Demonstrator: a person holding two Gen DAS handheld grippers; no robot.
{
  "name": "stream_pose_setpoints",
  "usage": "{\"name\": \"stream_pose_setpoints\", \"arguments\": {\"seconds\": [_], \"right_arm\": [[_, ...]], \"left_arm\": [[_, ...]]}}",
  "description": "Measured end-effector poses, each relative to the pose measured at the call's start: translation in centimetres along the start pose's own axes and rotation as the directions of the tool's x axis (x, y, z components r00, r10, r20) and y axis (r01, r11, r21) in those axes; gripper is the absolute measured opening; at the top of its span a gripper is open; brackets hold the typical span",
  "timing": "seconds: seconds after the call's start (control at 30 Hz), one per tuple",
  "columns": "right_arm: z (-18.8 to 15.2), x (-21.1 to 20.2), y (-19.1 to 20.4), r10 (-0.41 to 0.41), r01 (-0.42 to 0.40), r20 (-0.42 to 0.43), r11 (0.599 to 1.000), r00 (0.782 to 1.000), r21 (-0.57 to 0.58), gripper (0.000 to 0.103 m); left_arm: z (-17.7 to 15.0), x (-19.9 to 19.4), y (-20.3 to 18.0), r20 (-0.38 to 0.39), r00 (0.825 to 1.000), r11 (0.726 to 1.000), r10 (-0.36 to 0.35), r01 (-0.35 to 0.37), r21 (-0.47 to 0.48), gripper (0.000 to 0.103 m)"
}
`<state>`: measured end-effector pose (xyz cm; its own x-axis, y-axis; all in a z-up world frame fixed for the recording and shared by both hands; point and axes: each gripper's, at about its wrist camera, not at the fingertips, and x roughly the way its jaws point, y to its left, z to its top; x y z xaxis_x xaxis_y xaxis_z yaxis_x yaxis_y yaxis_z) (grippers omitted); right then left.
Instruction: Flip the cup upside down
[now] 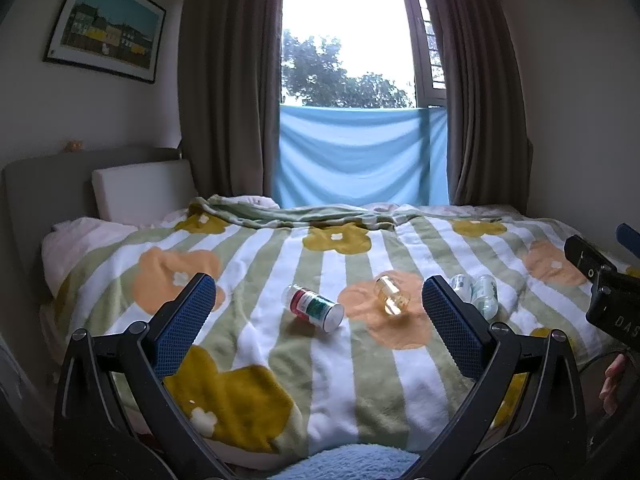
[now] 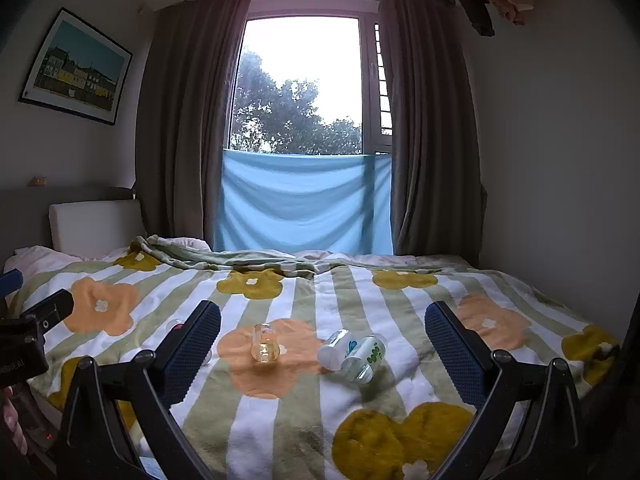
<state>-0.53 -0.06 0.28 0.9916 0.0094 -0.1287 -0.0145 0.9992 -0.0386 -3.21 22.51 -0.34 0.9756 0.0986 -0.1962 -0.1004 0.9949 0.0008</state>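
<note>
Amber cup (image 2: 264, 347) lies on its side mid-bed, long axis twd the window. Right hand-held gripper (image 2: 322, 340) nearer, cup just left of centre; left hand-held gripper (image 1: 318, 304) too. Both wide open, empty.

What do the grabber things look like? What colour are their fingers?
Each gripper, left and right, has two flat fingers with bumpy dark blue pads on shiny black curved frames with round silver bolts. The right one's side carries white letters. No sleeves show.

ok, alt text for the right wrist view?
Open right gripper hovers over a bed with a flower-striped blanket, holding nothing. On the blanket lie a small clear amber cup and, to its right, two clear printed cups side by side. Behind: a curtained window with a blue cloth.
</note>
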Motion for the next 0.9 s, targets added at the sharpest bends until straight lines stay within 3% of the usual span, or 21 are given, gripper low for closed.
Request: {"name": "stream_pose_setpoints", "arguments": {"seconds": [0.9], "right_arm": [[0.05,-0.13,-0.15,0.017,-0.017,-0.015,1.0,1.0,0.014,0.102]], "left_arm": [[-0.54,-0.14,0.56,0.004,1.0,1.0,0.012,-0.012,-0.024,0.103]]}}
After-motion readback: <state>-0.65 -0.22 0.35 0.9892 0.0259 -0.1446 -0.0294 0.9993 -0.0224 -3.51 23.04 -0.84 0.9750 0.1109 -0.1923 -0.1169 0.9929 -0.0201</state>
